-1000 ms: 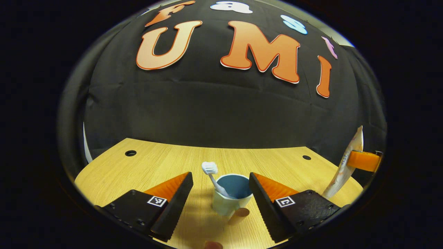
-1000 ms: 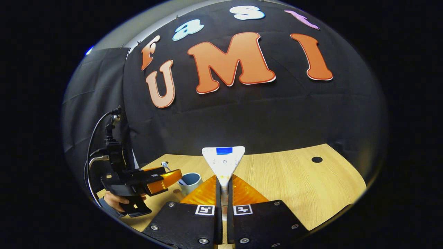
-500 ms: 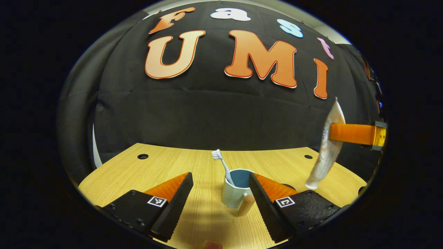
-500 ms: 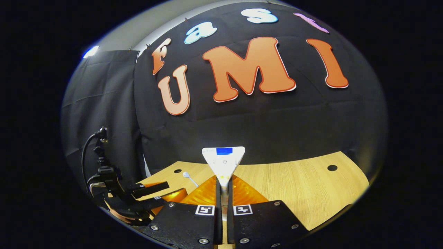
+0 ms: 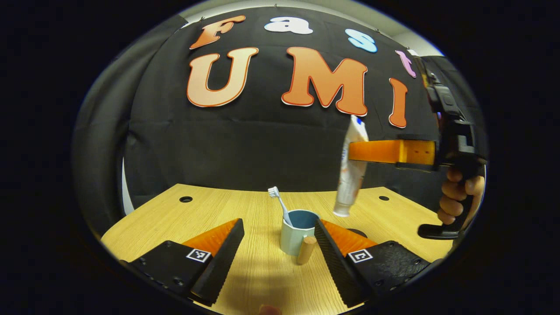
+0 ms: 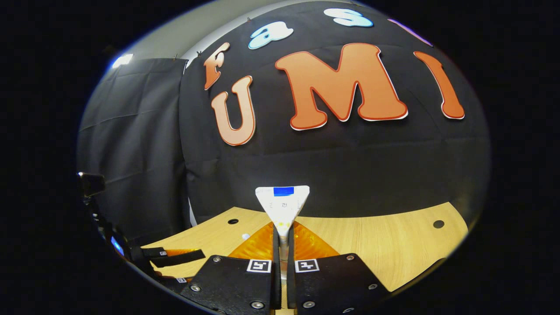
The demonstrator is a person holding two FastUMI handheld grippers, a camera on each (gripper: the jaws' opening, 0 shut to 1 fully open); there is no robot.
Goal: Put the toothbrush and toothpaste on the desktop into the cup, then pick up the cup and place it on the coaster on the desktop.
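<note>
We grip the tube (image 5: 350, 170) in clenched right tongs (image 5: 356, 151), upper right; left tongs (image 5: 278, 245) released. Center cap over cup (image 5: 295, 236), avoid brush (image 5: 280, 205).

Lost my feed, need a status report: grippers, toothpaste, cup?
Left gripper open, facing the cup. Right gripper shut on toothpaste tube, held cap-down above the desktop right of the cup. Toothbrush in cup. Nothing between.
</note>
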